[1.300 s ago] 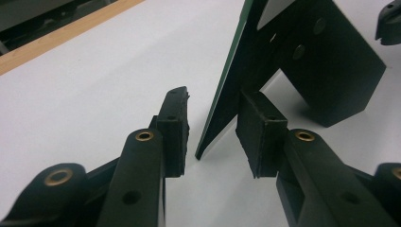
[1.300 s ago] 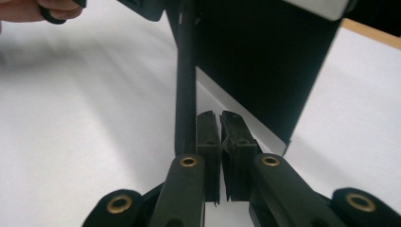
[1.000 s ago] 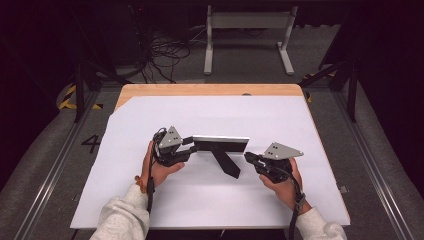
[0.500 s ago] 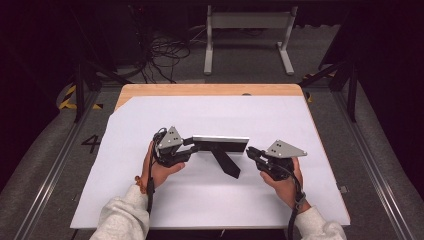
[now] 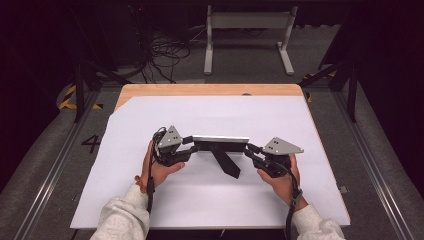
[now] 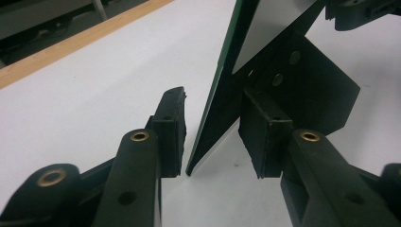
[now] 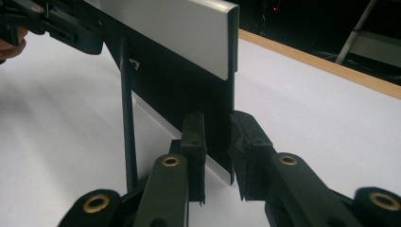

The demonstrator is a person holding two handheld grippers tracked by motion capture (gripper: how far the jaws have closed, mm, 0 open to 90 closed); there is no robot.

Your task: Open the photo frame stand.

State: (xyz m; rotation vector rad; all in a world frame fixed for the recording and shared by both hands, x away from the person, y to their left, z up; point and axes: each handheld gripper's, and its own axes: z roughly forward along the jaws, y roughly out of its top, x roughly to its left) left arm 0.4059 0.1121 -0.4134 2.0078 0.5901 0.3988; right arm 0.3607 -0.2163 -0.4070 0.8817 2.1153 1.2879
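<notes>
The panel, a thin upright plate with a silvery top strip and a black brace slanting off its near face, stands on the white sheet covering the table, between the two grippers.

In the left gripper view, the left gripper has its jaws spread: the panel's edge stands in the gap between them, the right-hand pad touching or all but touching the black face, the left-hand pad clearly apart from the edge.

In the right gripper view, the right gripper has its jaws drawn in on either side of the panel's other end; both pads sit close against it, pinching its lower corner. The brace stands just left of these jaws.

No brand or label can be read on the panel. A small pale triangular mark on its black face is too small to make out. On the floor, left of the table, a painted "4" shows.
</notes>
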